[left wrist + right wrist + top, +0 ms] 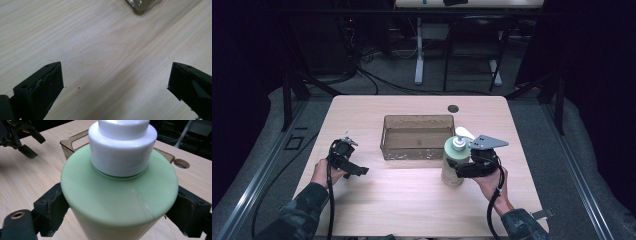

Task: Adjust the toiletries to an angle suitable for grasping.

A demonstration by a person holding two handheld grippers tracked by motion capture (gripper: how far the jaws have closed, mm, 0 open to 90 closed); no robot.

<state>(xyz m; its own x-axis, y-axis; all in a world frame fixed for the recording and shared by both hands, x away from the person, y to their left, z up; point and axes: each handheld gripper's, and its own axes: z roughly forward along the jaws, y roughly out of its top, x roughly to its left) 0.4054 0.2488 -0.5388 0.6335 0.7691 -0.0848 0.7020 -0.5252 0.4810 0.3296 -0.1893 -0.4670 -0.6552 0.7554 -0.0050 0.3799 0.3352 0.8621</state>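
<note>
On the right half of the desk (412,195), a pale green pump bottle (453,167) with a white pump head (460,139) is shown standing upright, just in front of the right front corner of a brown translucent bin (417,136). The right gripper (468,169) is seen closed about the bottle just below its shoulder; in the right gripper view, the 2 jaws are pressed against opposite sides of the green body (117,195), so the bottle is held. Whether its base rests on the desk or is slightly lifted cannot be told. The left gripper (357,170) is held well apart at the left of the desk, its jaws spread wide with nothing between them, only bare wood and a corner of the bin (141,6) being visible ahead of them. Several risks may be judged from this arrangement. Because the body is smooth, rounded and tapered, and is gripped high by narrow jaws, it could slip downward or swing between them if lifted quickly. If the bottle is carried toward the bin, its base could catch the near rim and the bin could be pushed or tipped. Excess pressure could dent the body.
</note>
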